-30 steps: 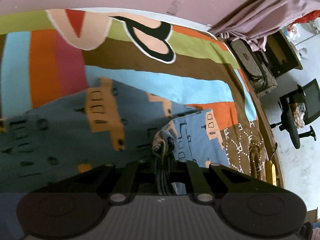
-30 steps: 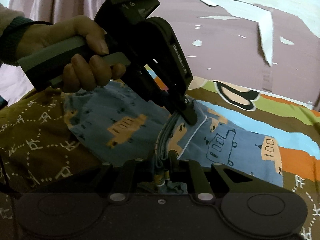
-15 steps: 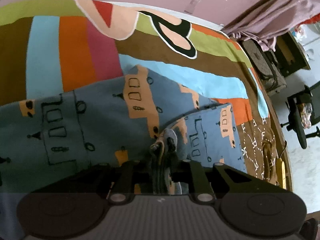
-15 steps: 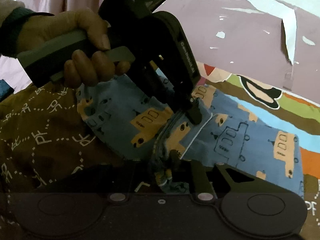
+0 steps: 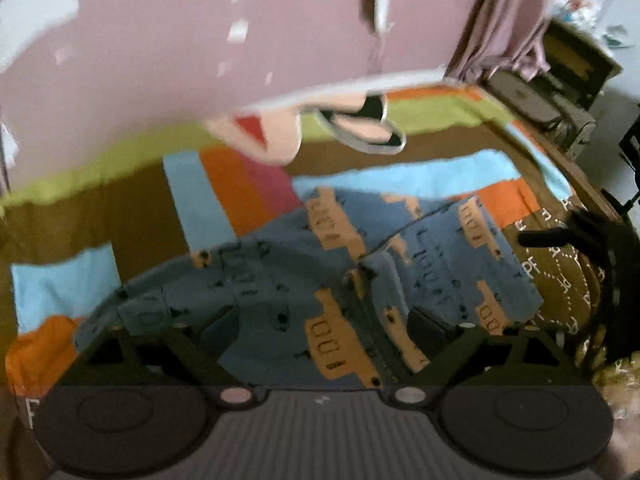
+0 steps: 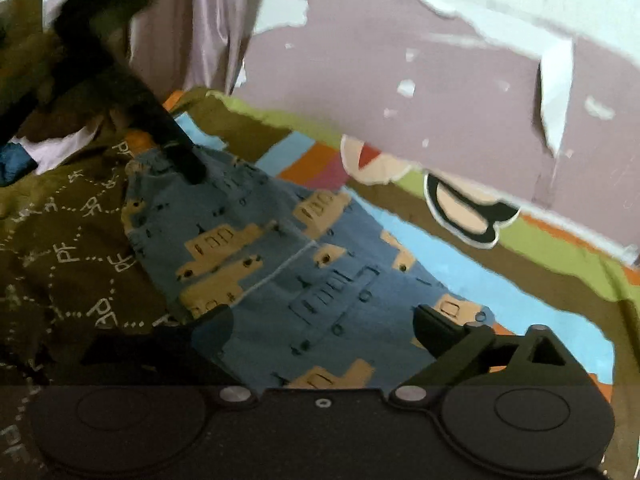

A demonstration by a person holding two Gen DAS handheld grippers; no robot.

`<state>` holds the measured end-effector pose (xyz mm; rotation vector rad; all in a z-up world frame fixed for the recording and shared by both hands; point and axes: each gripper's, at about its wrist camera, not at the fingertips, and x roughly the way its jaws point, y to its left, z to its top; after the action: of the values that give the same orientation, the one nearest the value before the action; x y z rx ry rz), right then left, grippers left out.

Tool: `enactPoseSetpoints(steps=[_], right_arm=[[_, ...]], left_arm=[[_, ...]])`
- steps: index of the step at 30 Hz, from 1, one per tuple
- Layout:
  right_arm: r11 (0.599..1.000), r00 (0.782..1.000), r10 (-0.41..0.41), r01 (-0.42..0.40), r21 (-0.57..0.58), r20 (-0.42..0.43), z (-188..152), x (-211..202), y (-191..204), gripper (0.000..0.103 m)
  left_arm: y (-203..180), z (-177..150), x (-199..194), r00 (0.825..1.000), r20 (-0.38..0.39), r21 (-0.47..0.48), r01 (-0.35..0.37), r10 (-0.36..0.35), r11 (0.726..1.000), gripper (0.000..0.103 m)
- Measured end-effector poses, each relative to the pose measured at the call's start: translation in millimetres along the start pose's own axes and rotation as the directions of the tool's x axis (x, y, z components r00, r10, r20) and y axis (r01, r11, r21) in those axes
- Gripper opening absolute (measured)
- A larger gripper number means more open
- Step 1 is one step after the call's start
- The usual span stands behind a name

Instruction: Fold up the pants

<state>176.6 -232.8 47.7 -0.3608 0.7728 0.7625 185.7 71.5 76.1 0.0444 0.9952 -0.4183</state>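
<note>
The blue pants [image 5: 340,280] with tan bus prints lie folded on the striped bedspread [image 5: 200,200]. They also show in the right wrist view [image 6: 288,272]. My left gripper [image 5: 324,328] is open, its fingers spread wide just above the cloth, holding nothing. My right gripper [image 6: 324,328] is open too, jaws wide apart over the pants' near edge. The left gripper's dark finger [image 6: 180,156] rests near the far corner of the pants in the right wrist view.
A brown blanket [image 6: 60,260] with white dotted lettering lies bunched beside the pants. The pink peeling wall [image 5: 200,40] runs along the bed's far side. A curtain [image 5: 508,28] and bags [image 5: 540,104] stand beyond the bed's end.
Both grippers were shut on the bunched pants edge and have opened and let go. The pants now lie flat on the bed. Both grippers have drawn apart.
</note>
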Motion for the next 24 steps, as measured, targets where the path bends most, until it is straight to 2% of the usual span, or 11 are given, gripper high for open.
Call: enactPoseSetpoints(steps=[2,4,6,8,11,13,15,17,19,21,24], right_arm=[[0.997,0.994,0.065,-0.067,-0.022,-0.085,15.1,7.5,-12.9,0.061],[0.992,0.982,0.116,-0.123,-0.036,-0.149,27.1,17.2,-18.5,0.046],[0.985,0.966,0.164,-0.171,-0.015,-0.199,39.7,33.1,-19.0,0.04],[0.977,0.954,0.214,-0.212,0.032,-0.208,48.8,51.5,-17.5,0.034],[0.959,0.945,0.283,-0.284,0.018,-0.165,49.9,70.4,-13.7,0.031],[0.955,0.944,0.297,-0.298,0.016,-0.147,46.3,83.3,-13.4,0.03],[0.951,0.941,0.303,-0.289,0.108,-0.15,42.9,99.2,-21.7,0.03],[0.946,0.941,0.309,-0.287,0.154,-0.142,41.8,110.0,-24.8,0.03],[0.946,0.94,0.314,-0.299,0.124,-0.133,44.6,111.3,-23.0,0.031],[0.958,0.958,0.273,-0.263,0.118,-0.085,45.7,106.4,-31.3,0.031],[0.962,0.989,0.142,-0.126,0.242,-0.049,43.1,104.0,-62.3,0.028]], left_arm=[[-10.1,-18.4,-1.2,0.993,0.115,-0.077,0.034,-0.025,0.996,0.086],[-13.2,-30.4,6.5,0.98,0.177,-0.189,0.123,-0.09,0.974,0.081],[-15.9,-39.0,16.7,0.972,0.182,-0.279,0.194,-0.146,0.941,0.076],[-19.8,-46.0,19.0,0.965,0.193,-0.282,0.23,-0.179,0.932,0.075],[-25.2,-54.6,21.6,0.963,0.179,-0.25,0.245,-0.204,0.937,0.073],[-27.1,-60.9,27.3,0.963,0.149,-0.256,0.256,-0.224,0.932,0.071],[-27.6,-68.1,34.8,0.959,0.126,-0.268,0.279,-0.254,0.922,0.071],[-27.6,-74.4,46.9,0.966,0.084,-0.271,0.26,-0.246,0.927,0.07],[-25.8,-80.7,56.9,0.973,0.052,-0.277,0.23,-0.224,0.933,0.061],[-22.4,-86.2,55.3,0.972,0.072,-0.273,0.236,-0.225,0.933,0.058],[-16.2,-88.3,53.1,0.97,0.068,-0.294,0.243,-0.233,0.925,0.053]])
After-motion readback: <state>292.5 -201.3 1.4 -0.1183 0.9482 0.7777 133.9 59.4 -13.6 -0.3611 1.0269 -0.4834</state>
